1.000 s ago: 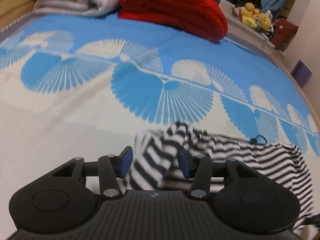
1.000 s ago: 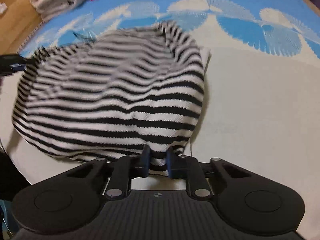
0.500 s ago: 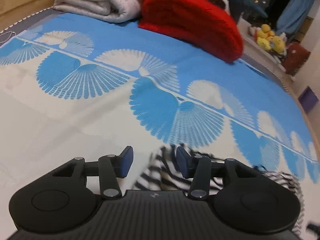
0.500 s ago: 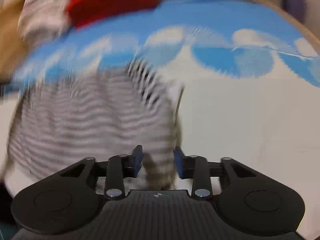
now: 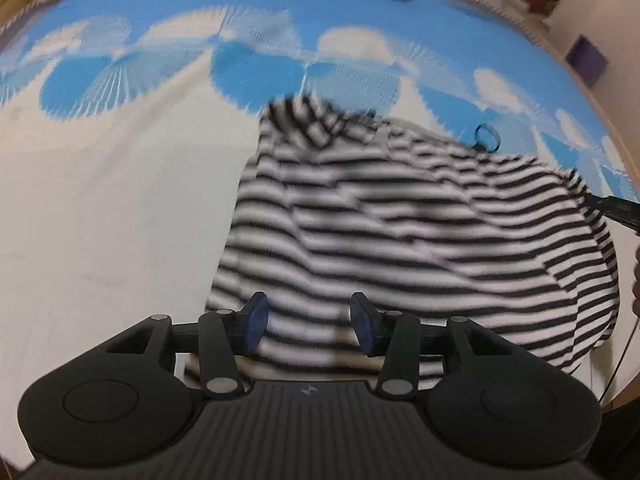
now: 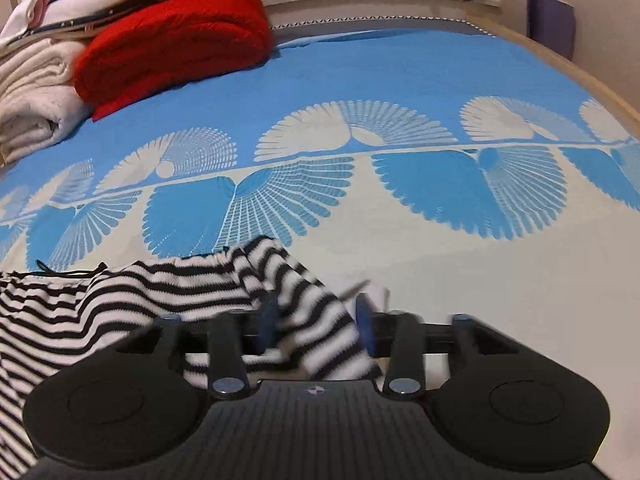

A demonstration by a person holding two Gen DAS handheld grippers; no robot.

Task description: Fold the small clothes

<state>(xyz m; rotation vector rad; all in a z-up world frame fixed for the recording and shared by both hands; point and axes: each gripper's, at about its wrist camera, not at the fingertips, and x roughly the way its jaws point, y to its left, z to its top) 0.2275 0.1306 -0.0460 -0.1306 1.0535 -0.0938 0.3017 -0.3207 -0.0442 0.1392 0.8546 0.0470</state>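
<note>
Left wrist view: I see my left hand-held gripper (image 5: 306, 322) with jaws wide apart, gripping nothing, over the near edge of the striped garment (image 5: 420, 224) spread on the bed (image 5: 100, 208). My right hand-held gripper (image 6: 316, 326) is also parted, striped fabric lying loose between its fingers. A red blanket (image 6: 172, 40) sits near the headboard.

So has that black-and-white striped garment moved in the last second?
Yes. In the right wrist view the black-and-white striped garment has dropped low and left, well short of the red folded blanket; a second ago it filled the view.
</note>
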